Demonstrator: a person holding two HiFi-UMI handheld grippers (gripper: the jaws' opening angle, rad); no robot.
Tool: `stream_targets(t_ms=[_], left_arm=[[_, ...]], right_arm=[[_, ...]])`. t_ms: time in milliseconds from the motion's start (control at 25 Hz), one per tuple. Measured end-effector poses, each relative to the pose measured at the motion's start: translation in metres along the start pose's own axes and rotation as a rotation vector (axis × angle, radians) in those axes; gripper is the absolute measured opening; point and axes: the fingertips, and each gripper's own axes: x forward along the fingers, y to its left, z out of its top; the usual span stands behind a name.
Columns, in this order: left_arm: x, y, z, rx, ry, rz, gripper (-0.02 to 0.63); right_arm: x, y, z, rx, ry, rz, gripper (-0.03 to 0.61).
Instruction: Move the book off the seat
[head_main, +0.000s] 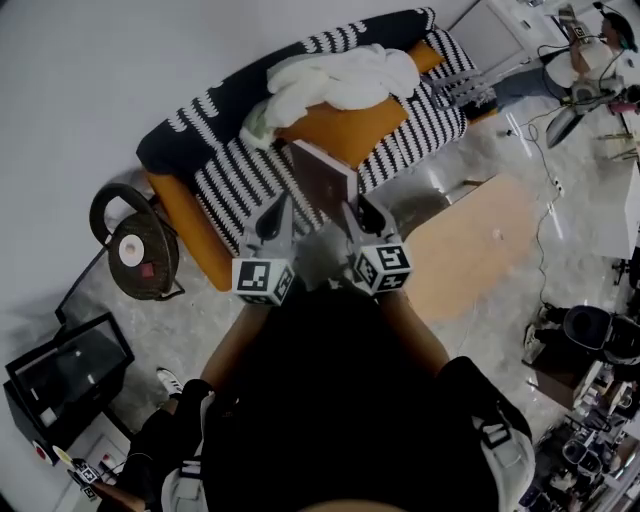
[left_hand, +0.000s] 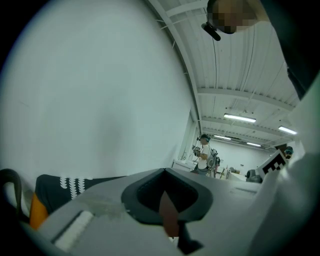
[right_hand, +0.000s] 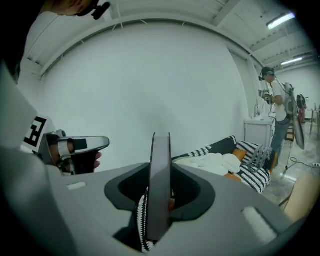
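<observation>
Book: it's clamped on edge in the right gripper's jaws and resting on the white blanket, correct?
Not on the blanket. The book is clamped on edge in the right gripper, but it stands apart from the white blanket, which lies farther back on the sofa. The head view shows the gap between them.

The head view looks steeply down onto the sofa (head_main: 230, 185). Both gripper views face the white wall (right_hand: 125, 75), sharing that sofa.
</observation>
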Motion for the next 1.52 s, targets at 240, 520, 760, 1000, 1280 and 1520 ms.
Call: stream_targets(t_ms=[240, 520, 760, 1000, 1280, 1520], left_arm=[[0.012, -0.052, -0.007, 0.029, 0.022, -0.067, 0.002], [0.028, -0.109, -0.027, 0.059, 0.062, -0.150, 0.002], [0.043, -0.163, -0.042, 0.079, 0.094, -0.227, 0.002], [0.061, -0.225, -0.061, 0.113, 0.131, -0.321, 0.000], [0.091, -0.297, -0.091, 0.132, 0.175, -0.441, 0.002], [0.111, -0.362, -0.117, 0.151, 0.212, -0.555, 0.001]], right_arm=[[-0.042, -0.042, -0.003, 0.035, -0.030, -0.066, 0.143], [-0.092, -0.092, -0.022, 0.082, -0.051, -0.148, 0.143], [-0.137, -0.130, -0.029, 0.122, -0.076, -0.216, 0.143], [-0.188, -0.176, -0.037, 0.164, -0.106, -0.307, 0.143], [-0.238, -0.227, -0.053, 0.205, -0.139, -0.404, 0.143], [-0.293, -0.278, -0.074, 0.255, -0.157, -0.528, 0.143]])
